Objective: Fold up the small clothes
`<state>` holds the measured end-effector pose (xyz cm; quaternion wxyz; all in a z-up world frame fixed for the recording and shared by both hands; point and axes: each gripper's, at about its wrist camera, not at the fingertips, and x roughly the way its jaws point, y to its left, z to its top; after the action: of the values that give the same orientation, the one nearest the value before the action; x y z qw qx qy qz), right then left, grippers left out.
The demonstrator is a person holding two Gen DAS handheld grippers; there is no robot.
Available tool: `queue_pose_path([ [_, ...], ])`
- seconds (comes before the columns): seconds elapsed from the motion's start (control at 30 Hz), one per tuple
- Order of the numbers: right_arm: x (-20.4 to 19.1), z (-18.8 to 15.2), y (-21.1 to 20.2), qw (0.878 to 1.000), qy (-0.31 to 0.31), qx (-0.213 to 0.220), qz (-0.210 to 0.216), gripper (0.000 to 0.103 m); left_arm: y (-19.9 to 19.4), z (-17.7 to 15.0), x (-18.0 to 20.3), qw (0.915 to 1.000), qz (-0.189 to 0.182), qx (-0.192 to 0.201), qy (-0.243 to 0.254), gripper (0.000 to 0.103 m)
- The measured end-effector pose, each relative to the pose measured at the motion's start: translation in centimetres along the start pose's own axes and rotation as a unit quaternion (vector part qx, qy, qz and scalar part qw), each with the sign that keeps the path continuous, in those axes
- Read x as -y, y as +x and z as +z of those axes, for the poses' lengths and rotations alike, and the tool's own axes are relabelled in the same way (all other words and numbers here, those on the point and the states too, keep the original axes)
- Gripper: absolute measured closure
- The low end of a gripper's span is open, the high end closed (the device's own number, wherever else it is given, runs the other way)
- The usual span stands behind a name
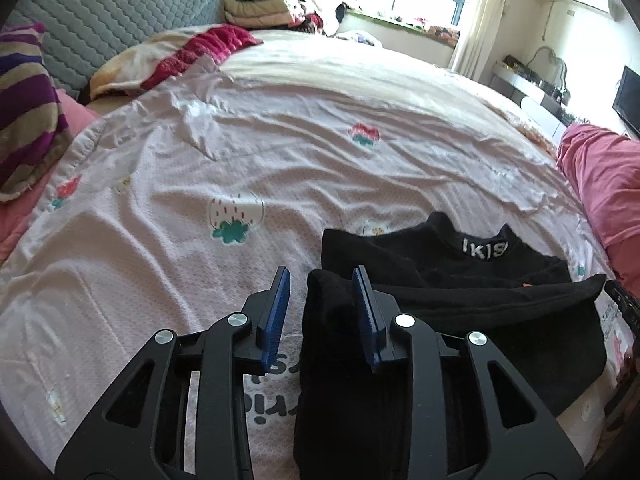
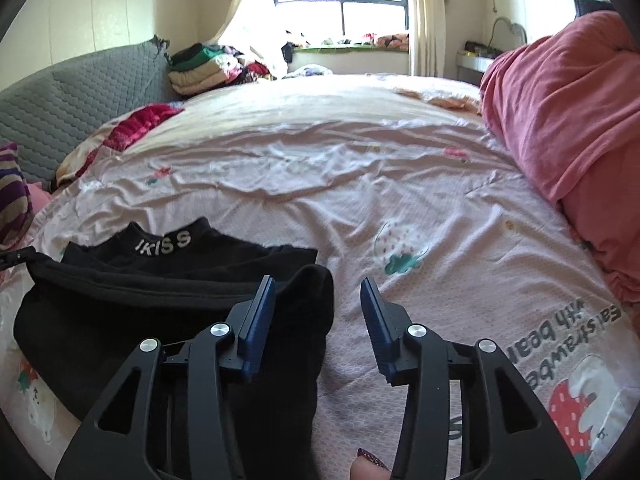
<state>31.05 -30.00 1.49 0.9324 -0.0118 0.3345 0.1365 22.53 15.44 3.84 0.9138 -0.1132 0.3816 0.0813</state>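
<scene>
One black garment [image 1: 460,292], lettered at the collar, is seen lying on the bed [image 1: 200,152], at lower right of the left view and lower left of the right view. The left gripper [image 1: 322,312] is held spread, its right finger [image 1: 366,312] against a raised fold of cloth. The right gripper [image 2: 318,316] is likewise spread, grasping nothing. Only the right view shows a thumb [image 2: 370,468] at the bottom edge; only the left shows a monitor [image 1: 628,98] at far right.

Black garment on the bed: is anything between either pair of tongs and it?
Nothing visible. The black garment already lies between the open left tongs, and its other end reaches into the open right tongs.
</scene>
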Motion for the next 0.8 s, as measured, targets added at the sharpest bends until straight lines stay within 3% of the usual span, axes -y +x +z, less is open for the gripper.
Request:
queue_pose_path([
  [0.13, -1.2, -0.1, -2.0, 0.999, -0.023, 0.021, 0.021, 0.061, -1.8, -0.4, 1.0, 0.9997, -0.013, 0.011, 0.015, 0.078],
  [0.23, -2.8, -0.5, -2.6, 0.997, -0.054, 0.013, 0.047, 0.075, -2.5, -1.5, 2.6, 0.9986, -0.035, 0.003, 0.039, 0.092],
  [0.4, -6.3, -2.3, -1.3, 0.988, -0.128, -0.042, 0.070, 0.079, -1.1, -4.0, 5.5, 0.9934, -0.055, -0.043, 0.092, 0.097],
  [0.57, -7.5, -3.8, 2.1, 0.984, -0.151, -0.087, 0.036, 0.080, 2.5, -5.2, 6.9, 0.9893, -0.026, -0.076, 0.122, 0.097],
  [0.8, -6.5, -1.8, 5.4, 0.989, -0.118, -0.085, 0.028, 0.080, 4.8, -3.7, 7.0, 0.9897, -0.003, -0.064, 0.128, 0.097],
])
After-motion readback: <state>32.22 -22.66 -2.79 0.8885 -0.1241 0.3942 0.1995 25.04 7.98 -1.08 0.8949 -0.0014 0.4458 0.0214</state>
